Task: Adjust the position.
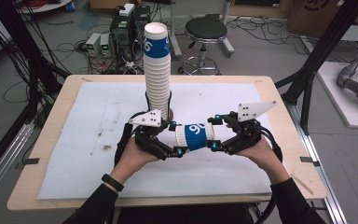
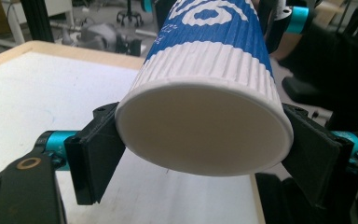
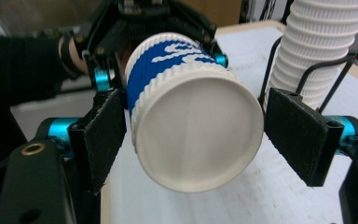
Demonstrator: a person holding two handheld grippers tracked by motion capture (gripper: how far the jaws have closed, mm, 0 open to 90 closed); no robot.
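A blue-and-white ribbed paper cup (image 1: 196,136) lies on its side in the air over the white mat (image 1: 98,140), between my two grippers. My left gripper (image 1: 177,138) is shut on the cup's left end. In the left gripper view both pads (image 2: 98,154) press the cup (image 2: 205,70), whose white end faces the camera. My right gripper (image 1: 214,132) stands open around the other end. In the right gripper view the cup (image 3: 196,135) sits between the jaws, and the right pad (image 3: 298,135) is clear of it. A tall stack of the same cups (image 1: 157,79) stands upright just behind my left gripper.
The mat covers a wooden table (image 1: 279,107) with open room left and right of the hands. Beyond the far edge stand a black stool (image 1: 206,30) and electronics boxes (image 1: 121,28) among cables. Black frame posts (image 1: 321,51) flank the table.
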